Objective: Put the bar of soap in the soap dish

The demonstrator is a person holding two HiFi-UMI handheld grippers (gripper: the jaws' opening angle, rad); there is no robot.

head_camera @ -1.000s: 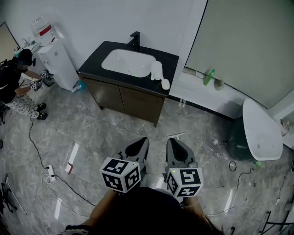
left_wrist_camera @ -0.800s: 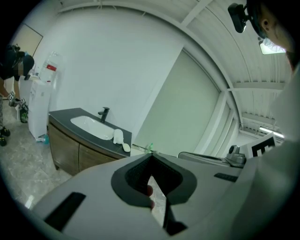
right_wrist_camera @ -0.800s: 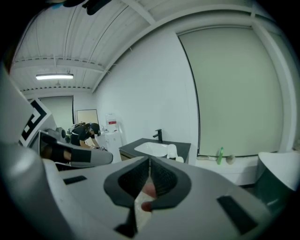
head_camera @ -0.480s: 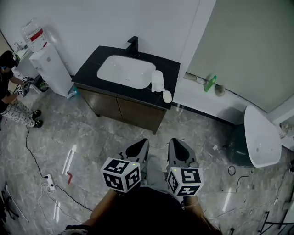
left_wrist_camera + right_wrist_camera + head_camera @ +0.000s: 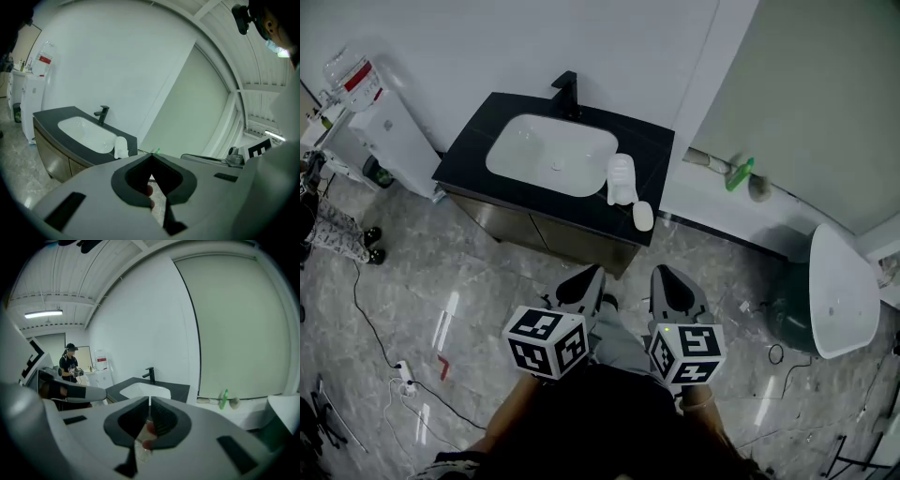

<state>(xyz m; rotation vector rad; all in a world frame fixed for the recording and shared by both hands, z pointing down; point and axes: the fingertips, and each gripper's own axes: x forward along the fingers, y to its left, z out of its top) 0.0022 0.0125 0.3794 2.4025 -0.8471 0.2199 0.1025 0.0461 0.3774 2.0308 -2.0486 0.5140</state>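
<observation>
A white oval bar of soap [image 5: 643,215] lies on the black vanity counter [image 5: 469,141] near its front right corner. Just behind it sits the white ribbed soap dish [image 5: 621,178], beside the white sink basin [image 5: 551,154]. My left gripper [image 5: 592,274] and right gripper [image 5: 663,274] hang side by side over the floor in front of the vanity, well short of the counter. Both are shut and hold nothing. In the left gripper view the soap dish [image 5: 121,146] shows past the shut jaw tips; the soap itself I cannot make out there. The right gripper view shows the black faucet [image 5: 150,375].
A water dispenser [image 5: 380,127] stands left of the vanity. A person's legs [image 5: 333,230] show at the left edge. A green bottle [image 5: 739,174] lies on the ledge to the right, and a white tub [image 5: 842,291] stands further right. Cables [image 5: 394,361] trail over the marble floor.
Both grippers have moved forward together toward the vanity, which now sits closer and lower in the head view. The person at the left has slid mostly out of frame.
</observation>
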